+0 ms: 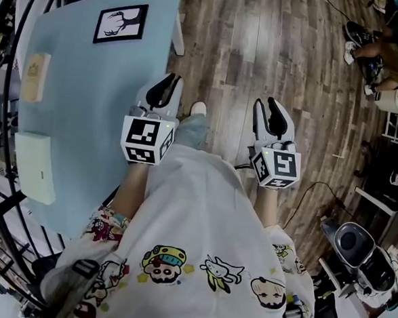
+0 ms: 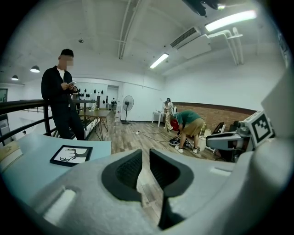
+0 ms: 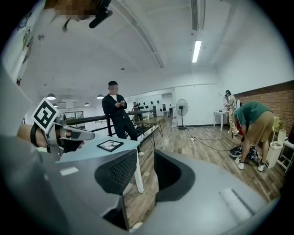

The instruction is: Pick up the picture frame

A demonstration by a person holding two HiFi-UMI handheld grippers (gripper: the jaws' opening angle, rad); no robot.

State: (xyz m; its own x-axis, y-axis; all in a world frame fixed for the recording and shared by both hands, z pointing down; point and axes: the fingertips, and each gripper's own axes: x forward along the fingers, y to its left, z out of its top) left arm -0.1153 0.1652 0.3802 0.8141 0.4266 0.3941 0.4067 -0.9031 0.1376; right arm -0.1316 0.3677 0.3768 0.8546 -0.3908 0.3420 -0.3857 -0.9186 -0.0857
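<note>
Wood-plank floor (image 1: 260, 57) fills most of the head view, with a pale blue worktop (image 1: 87, 99) down its left side. The 2 grippers are held out ahead of the person's chest: the left gripper (image 1: 165, 84) hangs over the worktop's right edge, the right gripper (image 1: 271, 111) over bare floor. Each has its jaws parted and grasps nothing. Only floor shows through the gaps, and the left gap is the narrower. The frame (image 1: 121, 24) lies flat near the worktop's far end, well apart from both grippers — ahead and to the left of the left gripper, the nearer of the 2. Its long side seems to run across the worktop, so the reach looks to be forward and leftward.
</note>
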